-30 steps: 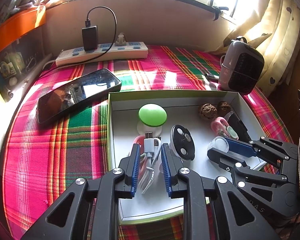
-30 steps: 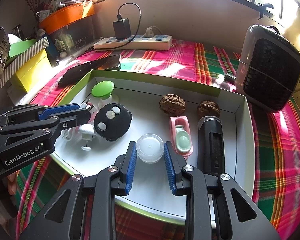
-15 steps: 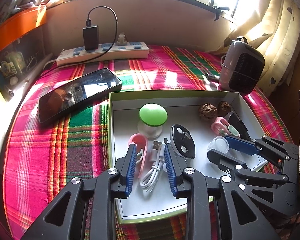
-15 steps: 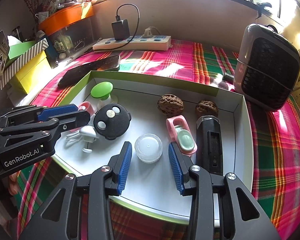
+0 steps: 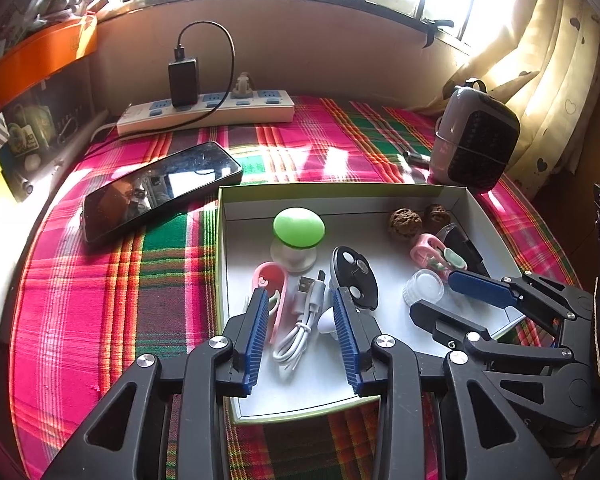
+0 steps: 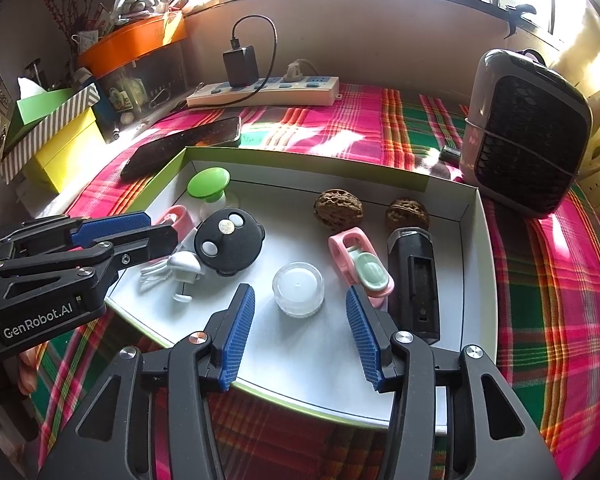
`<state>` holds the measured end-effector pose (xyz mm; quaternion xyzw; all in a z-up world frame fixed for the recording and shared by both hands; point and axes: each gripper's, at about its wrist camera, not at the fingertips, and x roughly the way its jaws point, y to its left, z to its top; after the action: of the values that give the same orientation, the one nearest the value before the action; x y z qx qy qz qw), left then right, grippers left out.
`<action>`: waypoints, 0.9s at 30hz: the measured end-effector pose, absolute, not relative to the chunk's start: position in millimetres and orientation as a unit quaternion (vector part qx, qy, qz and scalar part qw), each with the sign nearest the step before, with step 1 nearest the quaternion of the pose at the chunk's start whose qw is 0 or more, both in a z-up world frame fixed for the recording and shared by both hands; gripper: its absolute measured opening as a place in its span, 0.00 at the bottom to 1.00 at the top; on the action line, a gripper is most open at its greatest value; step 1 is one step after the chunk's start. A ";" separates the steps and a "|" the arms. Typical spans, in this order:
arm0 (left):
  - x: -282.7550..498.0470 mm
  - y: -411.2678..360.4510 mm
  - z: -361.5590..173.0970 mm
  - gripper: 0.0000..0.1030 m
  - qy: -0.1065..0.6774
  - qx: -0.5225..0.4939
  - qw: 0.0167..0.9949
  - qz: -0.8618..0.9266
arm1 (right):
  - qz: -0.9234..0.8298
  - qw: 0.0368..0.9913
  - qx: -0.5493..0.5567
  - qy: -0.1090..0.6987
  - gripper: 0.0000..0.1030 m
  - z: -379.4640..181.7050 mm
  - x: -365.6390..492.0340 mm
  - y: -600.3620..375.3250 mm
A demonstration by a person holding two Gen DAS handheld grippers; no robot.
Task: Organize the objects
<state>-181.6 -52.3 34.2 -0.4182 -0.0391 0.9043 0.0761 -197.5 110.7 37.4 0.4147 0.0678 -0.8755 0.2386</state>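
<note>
My left gripper hangs open over the white USB cable, whose coil runs lengthwise between my fingers inside the box. My right gripper gapes too, the clear round lid just ahead.

White lettering reading "GenRobot.AI" runs along the black body of the left gripper, at the near left of the right wrist view. No other text is legible in either view.
</note>
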 end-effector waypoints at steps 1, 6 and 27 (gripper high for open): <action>-180.3 -52.0 35.5 0.31 -0.041 -0.417 0.076 0.905 | -0.876 0.237 0.415 0.067 0.48 38.1 -196.2 111.4; -169.6 -50.7 40.2 0.31 -0.044 -0.411 0.073 0.907 | -0.879 0.233 0.410 0.062 0.48 43.7 -189.0 116.1; -111.5 -42.5 54.7 0.33 -0.039 -0.390 0.038 0.919 | -0.900 0.199 0.383 0.062 0.48 64.5 -140.9 132.6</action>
<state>-111.5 -42.5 54.7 -0.3902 -0.0394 0.9191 0.0378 -140.9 132.6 64.5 0.3830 0.0623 -0.8999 0.1991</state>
